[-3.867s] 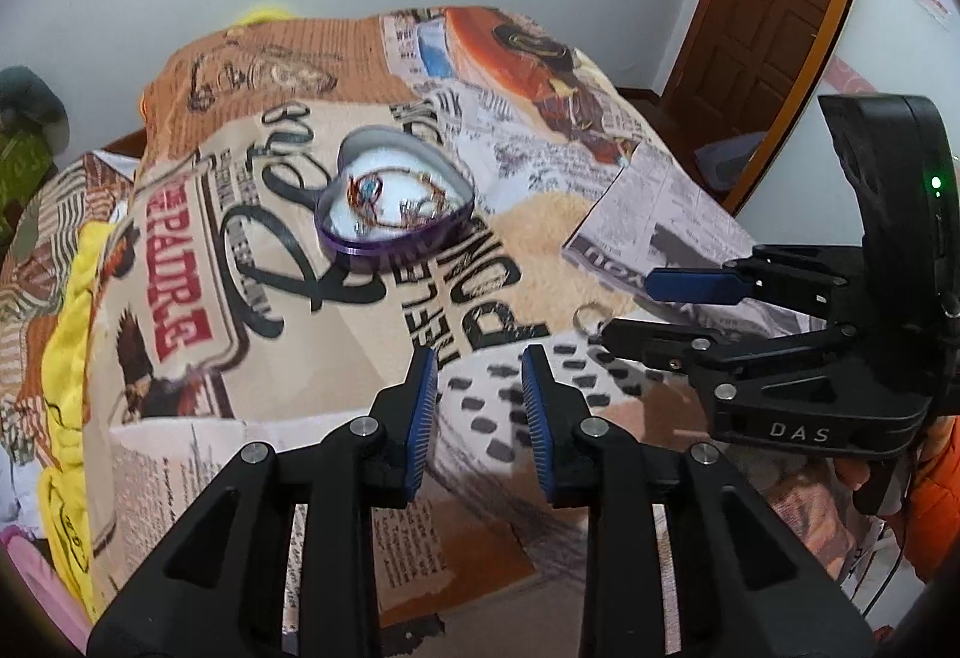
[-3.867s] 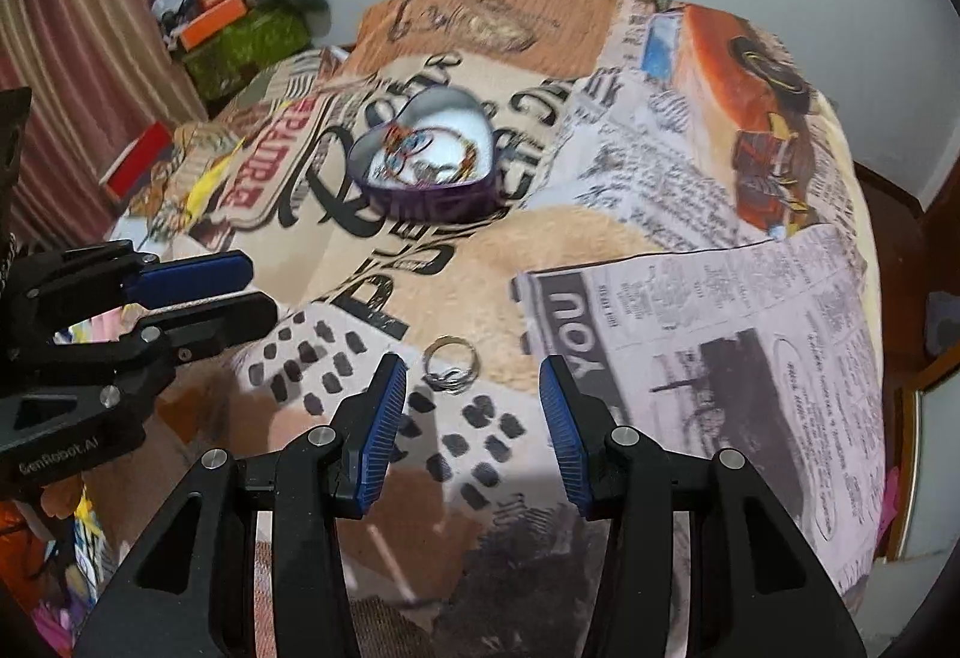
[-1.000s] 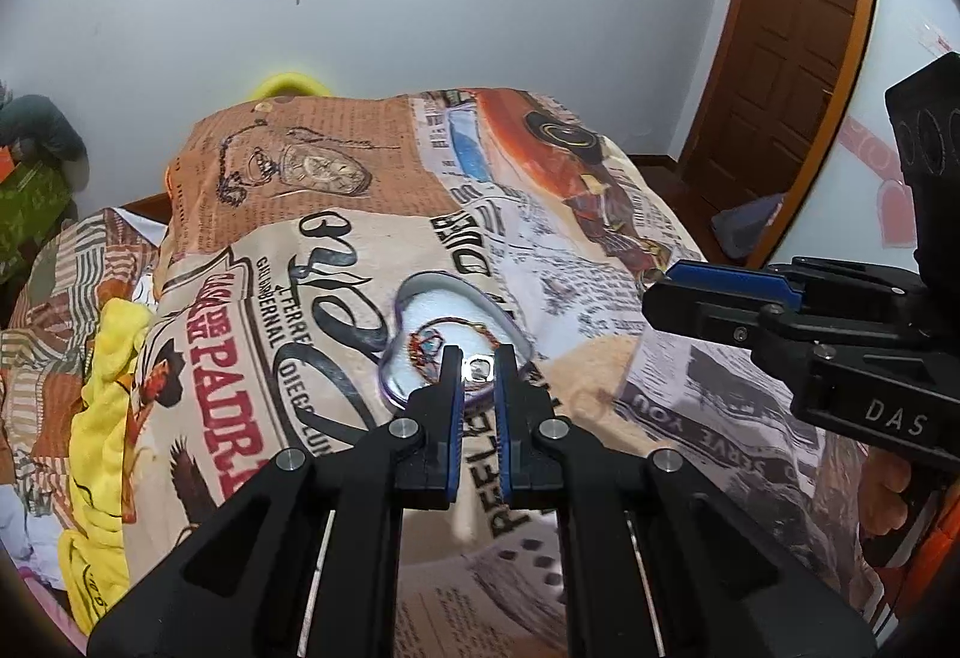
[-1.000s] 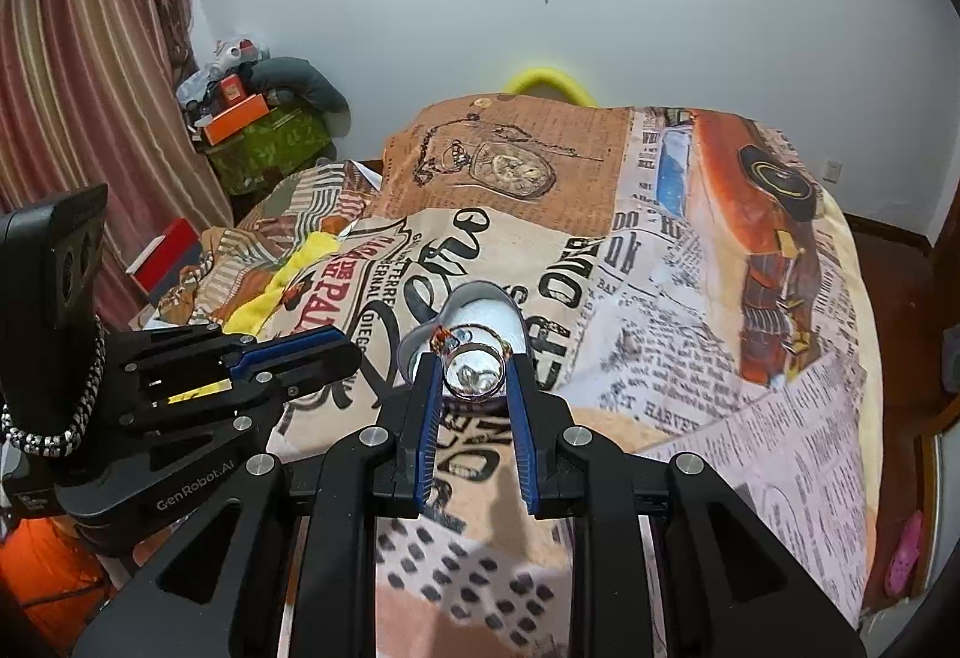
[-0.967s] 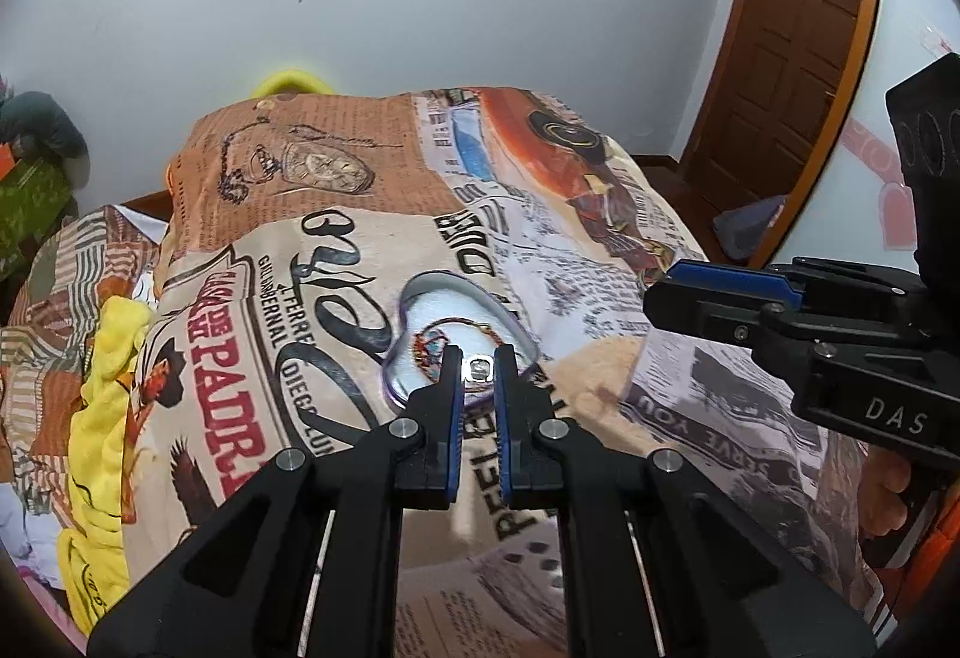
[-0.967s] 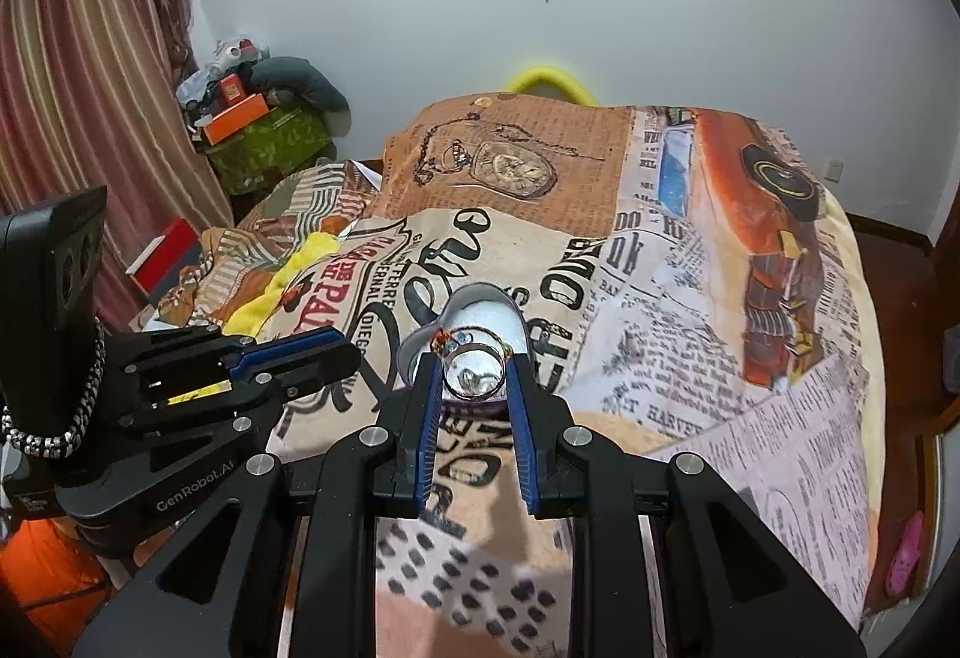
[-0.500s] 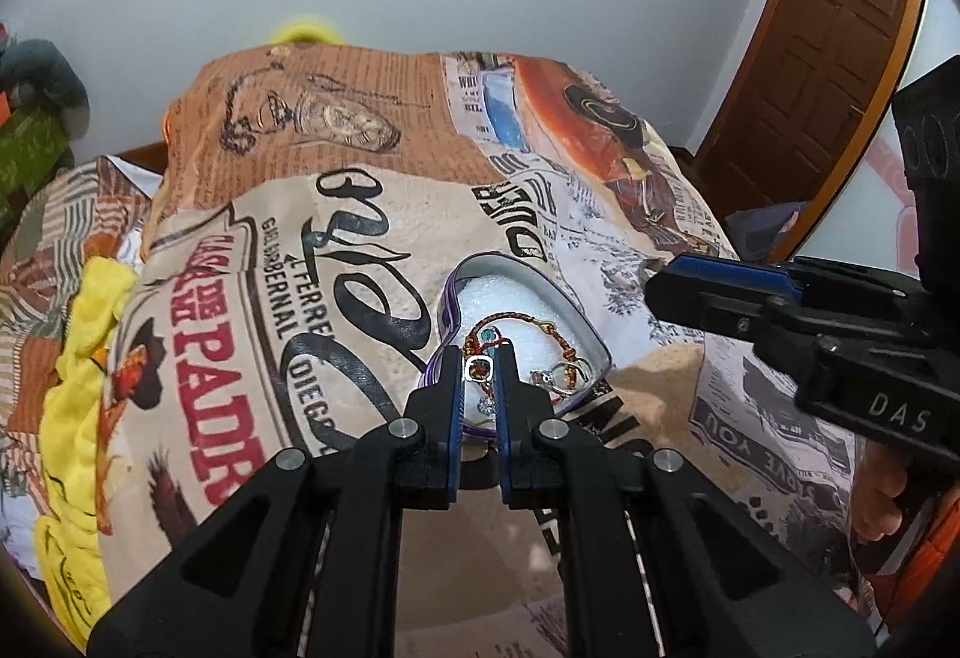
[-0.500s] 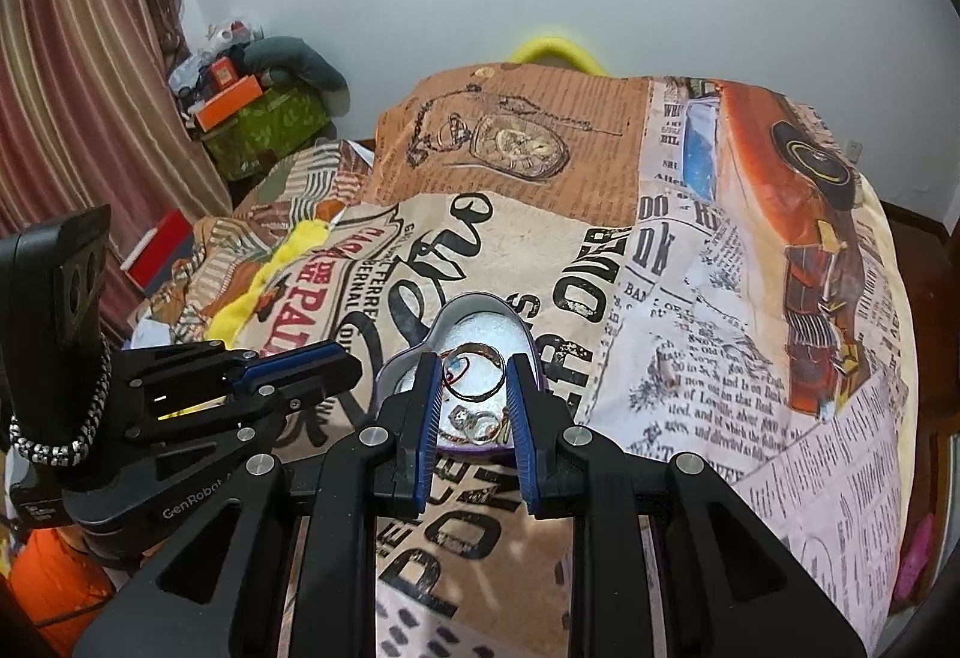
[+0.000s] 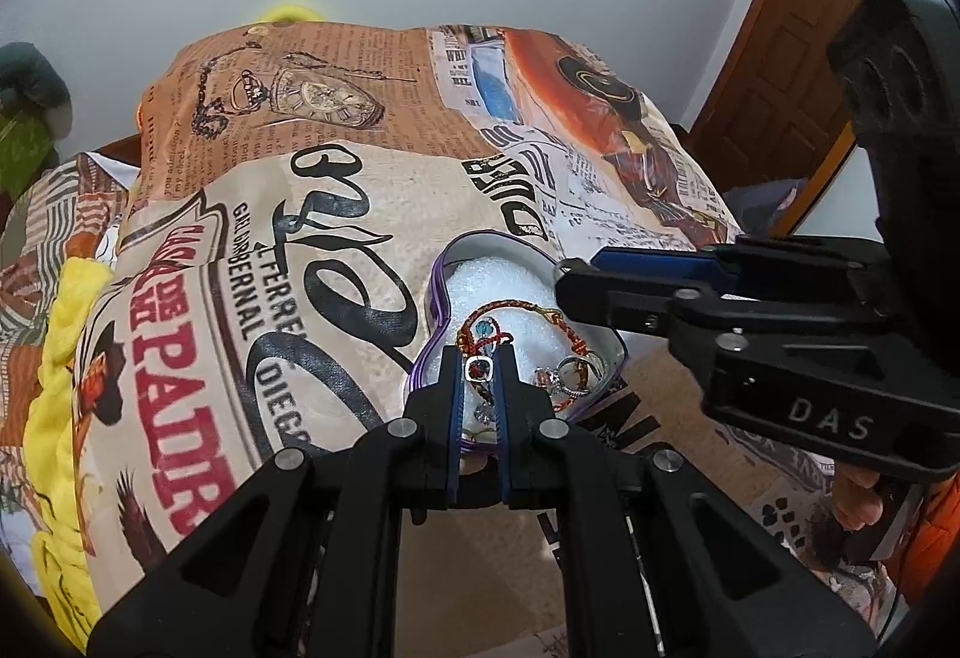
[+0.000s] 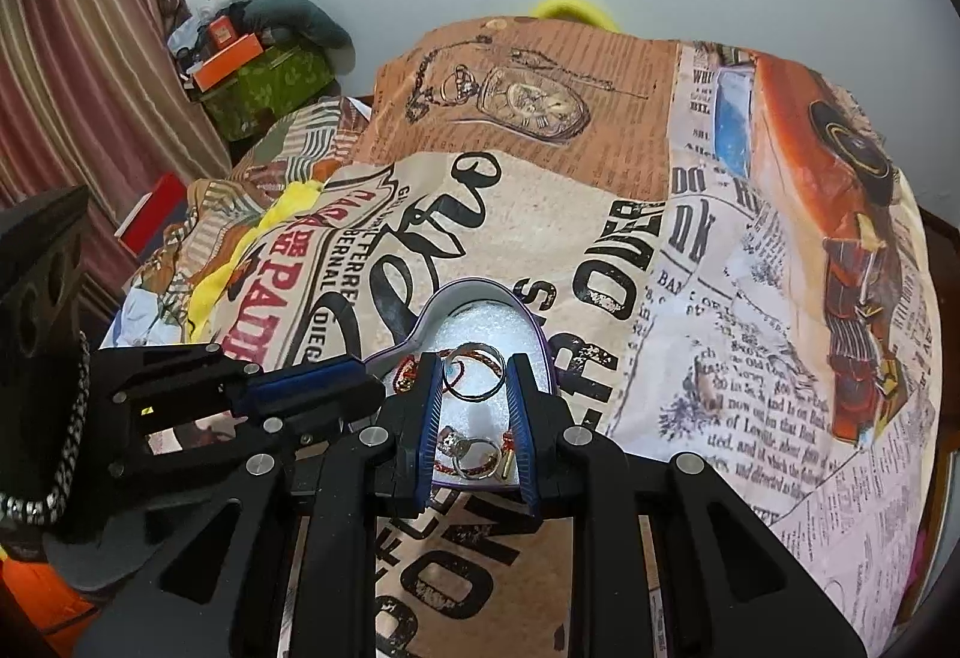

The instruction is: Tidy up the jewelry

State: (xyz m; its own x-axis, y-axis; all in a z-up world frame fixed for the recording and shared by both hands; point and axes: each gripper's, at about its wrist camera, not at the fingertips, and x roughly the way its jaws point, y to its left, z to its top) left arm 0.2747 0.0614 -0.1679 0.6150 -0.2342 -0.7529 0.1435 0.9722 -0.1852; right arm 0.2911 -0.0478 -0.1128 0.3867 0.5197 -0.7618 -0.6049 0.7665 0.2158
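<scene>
A heart-shaped tin [image 9: 433, 292] with a purple rim and white foam lining lies on the printed bedspread [image 9: 336, 129]. Inside it are a red braided bracelet [image 9: 507, 305] and some silver rings [image 9: 570, 376]. My left gripper [image 9: 480, 365] hangs over the tin's near edge, shut on a small square silver charm [image 9: 480, 368]. In the right wrist view the tin [image 10: 474, 289] lies under my right gripper [image 10: 474, 367], which is shut on a thin silver ring [image 10: 500, 365] above the foam. The right gripper [image 9: 576, 280] reaches in from the right. The left gripper [image 10: 360, 388] enters from the left.
The bedspread [image 10: 660, 178] covers the whole bed. A yellow cloth [image 9: 60, 358] bunches at its left edge. A green box [image 10: 264, 81] and clutter stand by a striped curtain [image 10: 72, 57]. A wooden door [image 9: 840, 27] is at right, and a person's hand [image 9: 858, 496] grips the right tool.
Both grippers, each still shut on its piece, have come forward and down over the last second. The heart tin now lies directly under both pairs of tips and looks larger.
</scene>
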